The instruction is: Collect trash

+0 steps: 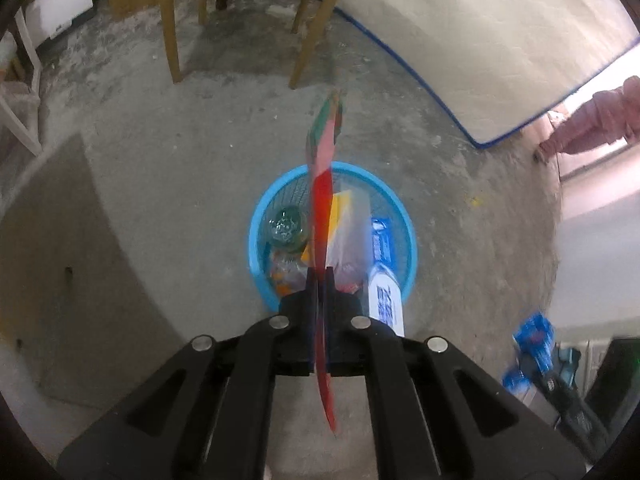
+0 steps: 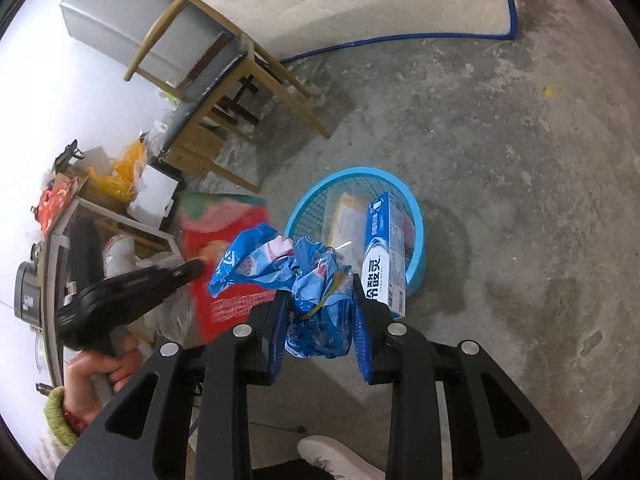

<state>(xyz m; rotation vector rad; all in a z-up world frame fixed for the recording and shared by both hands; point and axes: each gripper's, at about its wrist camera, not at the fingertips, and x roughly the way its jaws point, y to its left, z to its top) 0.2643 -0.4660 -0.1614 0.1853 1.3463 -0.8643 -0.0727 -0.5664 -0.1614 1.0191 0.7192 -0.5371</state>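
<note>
Left wrist view: left gripper point(image 1: 320, 276) fingers clenched on red flat packet point(image 1: 322, 200), mid-frame over blue basket point(image 1: 256, 216). Right gripper point(image 2: 320, 292) fingers grasping crumpled blue wrapper point(image 2: 316, 280).

Both wrist cameras look steeply down along their claws; they share the nearby blue basket point(image 1: 408, 236) point(image 2: 416, 216).

Bare unfinished room in a home, rough stained concrete floor point(image 2: 500, 128), wooden chair point(image 2: 224, 80), pale mat with blue edging point(image 1: 480, 40), small grey fridge point(image 2: 120, 28), cluttered shelf point(image 2: 100, 208) of household odds, blue trash basket point(image 1: 404, 216) on floor
</note>
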